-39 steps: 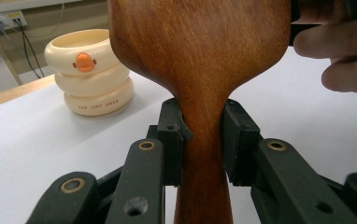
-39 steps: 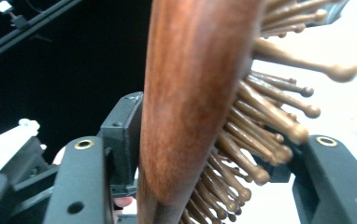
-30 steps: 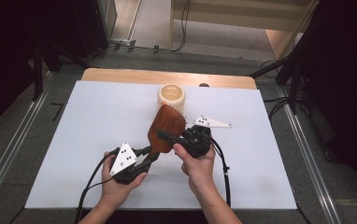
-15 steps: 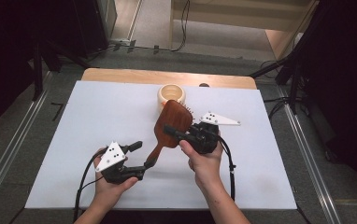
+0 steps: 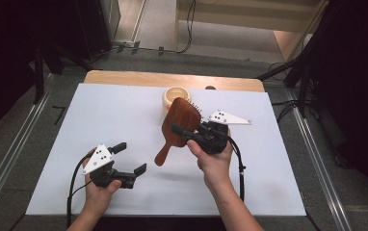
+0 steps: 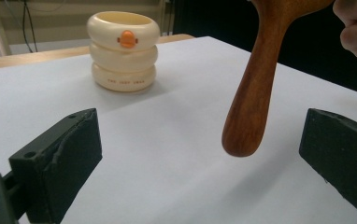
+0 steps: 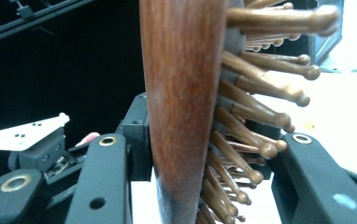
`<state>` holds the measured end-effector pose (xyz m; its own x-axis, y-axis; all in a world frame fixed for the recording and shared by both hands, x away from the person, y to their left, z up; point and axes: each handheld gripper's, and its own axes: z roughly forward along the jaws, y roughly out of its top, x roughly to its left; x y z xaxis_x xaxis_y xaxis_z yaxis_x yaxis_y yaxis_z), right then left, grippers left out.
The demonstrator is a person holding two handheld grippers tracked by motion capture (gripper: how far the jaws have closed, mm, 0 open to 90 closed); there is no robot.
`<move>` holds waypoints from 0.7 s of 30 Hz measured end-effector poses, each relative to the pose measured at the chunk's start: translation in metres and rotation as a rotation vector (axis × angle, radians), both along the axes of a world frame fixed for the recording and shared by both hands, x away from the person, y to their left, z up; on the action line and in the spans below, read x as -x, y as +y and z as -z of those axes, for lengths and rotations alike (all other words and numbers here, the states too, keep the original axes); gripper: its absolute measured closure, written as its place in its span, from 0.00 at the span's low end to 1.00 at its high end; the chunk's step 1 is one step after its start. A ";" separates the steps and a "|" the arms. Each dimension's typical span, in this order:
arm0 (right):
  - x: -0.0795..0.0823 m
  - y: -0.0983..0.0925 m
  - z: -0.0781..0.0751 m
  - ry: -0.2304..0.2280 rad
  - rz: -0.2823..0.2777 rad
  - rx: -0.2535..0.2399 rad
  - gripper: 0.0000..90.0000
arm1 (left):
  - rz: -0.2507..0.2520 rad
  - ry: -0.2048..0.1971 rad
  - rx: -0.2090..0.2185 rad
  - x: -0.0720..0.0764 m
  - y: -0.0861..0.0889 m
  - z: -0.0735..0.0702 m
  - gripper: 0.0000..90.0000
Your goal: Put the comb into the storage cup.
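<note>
wooden hairbrush (image 5: 178,126) clamped in right tongs (image 5: 188,134), cream ringed pot (image 5: 176,96) just behind it, left tongs (image 5: 130,159) just spread open and empty.

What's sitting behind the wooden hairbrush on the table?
Behind the wooden hairbrush, held up by the right gripper, stands a cream ringed container with an orange spot. The brush head covers part of it in the high view; its inside cannot be seen.

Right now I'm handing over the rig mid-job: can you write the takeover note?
Right gripper: shut on the head of the dark wooden paddle hairbrush, held off the white tabletop, handle hanging toward the person.
Left gripper: jaws have just been opening, now wide and empty, apart from the handle end.
Cream ringed container: upright at the far side.
Done: brush passed to the right gripper.
Left: likely placing the brush.
</note>
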<state>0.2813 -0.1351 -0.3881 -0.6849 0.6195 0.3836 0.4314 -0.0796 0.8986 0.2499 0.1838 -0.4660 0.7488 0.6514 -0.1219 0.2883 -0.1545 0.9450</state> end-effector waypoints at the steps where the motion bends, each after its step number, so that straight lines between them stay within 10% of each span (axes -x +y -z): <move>1: 0.000 0.000 -0.001 0.001 0.000 0.004 0.58 | 0.000 0.000 0.000 0.000 0.000 0.000 0.00; 21: -0.018 -0.006 -0.012 -0.015 0.041 0.017 0.59 | -0.077 0.004 -0.027 -0.005 0.041 0.011 0.00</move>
<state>0.2995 -0.1413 -0.3759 -0.6640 0.6538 0.3627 0.4150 -0.0813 0.9062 0.2551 0.2246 -0.4768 0.6960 0.7101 -0.1059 0.3037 -0.1576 0.9397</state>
